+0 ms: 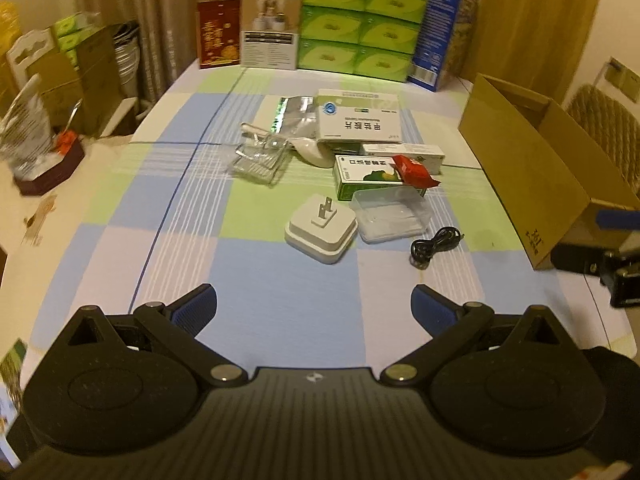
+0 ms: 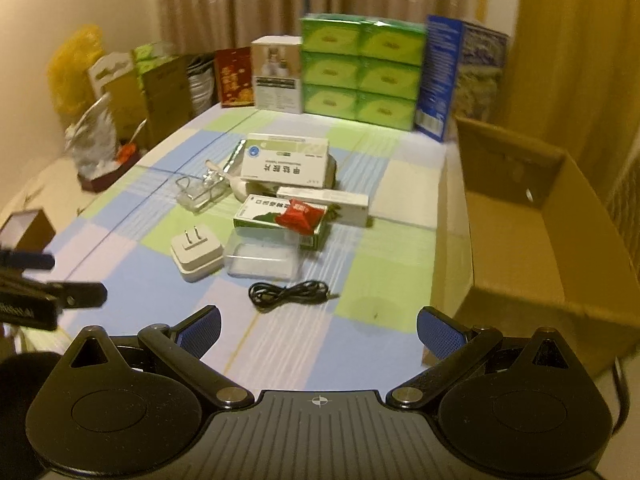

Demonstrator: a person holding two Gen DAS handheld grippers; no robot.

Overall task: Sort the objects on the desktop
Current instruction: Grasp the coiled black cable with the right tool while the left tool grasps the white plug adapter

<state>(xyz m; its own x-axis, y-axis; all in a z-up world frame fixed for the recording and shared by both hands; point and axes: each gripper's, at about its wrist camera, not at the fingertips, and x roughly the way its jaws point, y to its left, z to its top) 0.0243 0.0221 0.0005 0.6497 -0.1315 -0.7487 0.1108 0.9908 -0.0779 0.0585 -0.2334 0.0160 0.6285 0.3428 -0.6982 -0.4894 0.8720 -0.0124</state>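
my left claw: wide apart, empty | my right claw: wide apart, empty | white plug, black cable on bench

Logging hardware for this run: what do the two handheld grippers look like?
Both look identical: the left gripper and right gripper have matte black ribbed bodies, round side discs, triangular cutouts, silver pivot bolts and a small white crosshair mark. The fingers carry blue textured pads. No cables or sleeves visible.

Matt cardboard box; clear glossy plastic case.
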